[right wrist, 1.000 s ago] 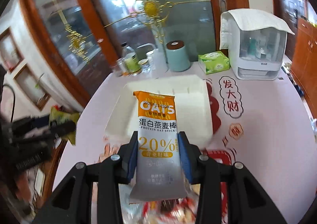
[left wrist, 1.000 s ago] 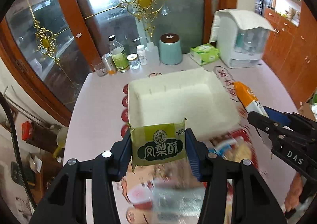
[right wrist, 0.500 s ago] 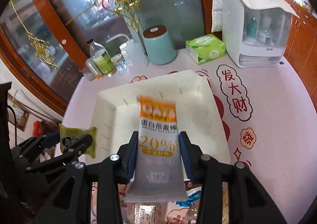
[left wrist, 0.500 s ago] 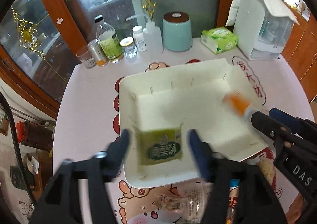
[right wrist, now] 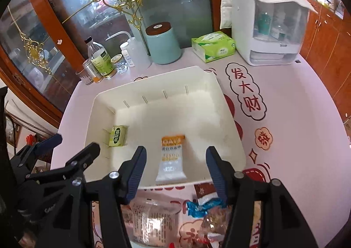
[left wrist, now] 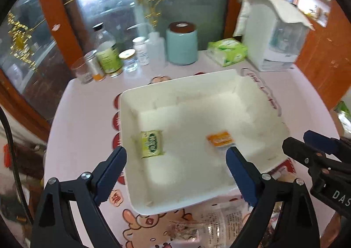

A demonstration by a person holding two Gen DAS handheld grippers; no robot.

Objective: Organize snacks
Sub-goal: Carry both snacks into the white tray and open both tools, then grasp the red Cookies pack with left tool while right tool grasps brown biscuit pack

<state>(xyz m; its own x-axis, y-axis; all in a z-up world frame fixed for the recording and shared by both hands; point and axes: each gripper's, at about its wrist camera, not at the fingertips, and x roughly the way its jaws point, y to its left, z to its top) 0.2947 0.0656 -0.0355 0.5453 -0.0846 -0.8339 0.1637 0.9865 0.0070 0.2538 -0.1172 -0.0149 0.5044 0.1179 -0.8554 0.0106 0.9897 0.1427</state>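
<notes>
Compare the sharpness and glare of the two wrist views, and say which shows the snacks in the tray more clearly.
Left wrist view: motion-blurred; green packet and orange oat bar smeared, print unreadable, white tray washed out. Right wrist view: sharper; oat bar and green packet crisp-edged, tray slots distinct, window glare behind. Both bend at the edges.

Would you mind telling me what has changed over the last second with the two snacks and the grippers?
Both snacks were let go into the white tray. The green pastry packet left the left gripper and lies by the tray's left wall; the orange oat bar left the right gripper and lies near the front. Both grippers now stand open. The tray and the bottles behind it stayed put.
</notes>
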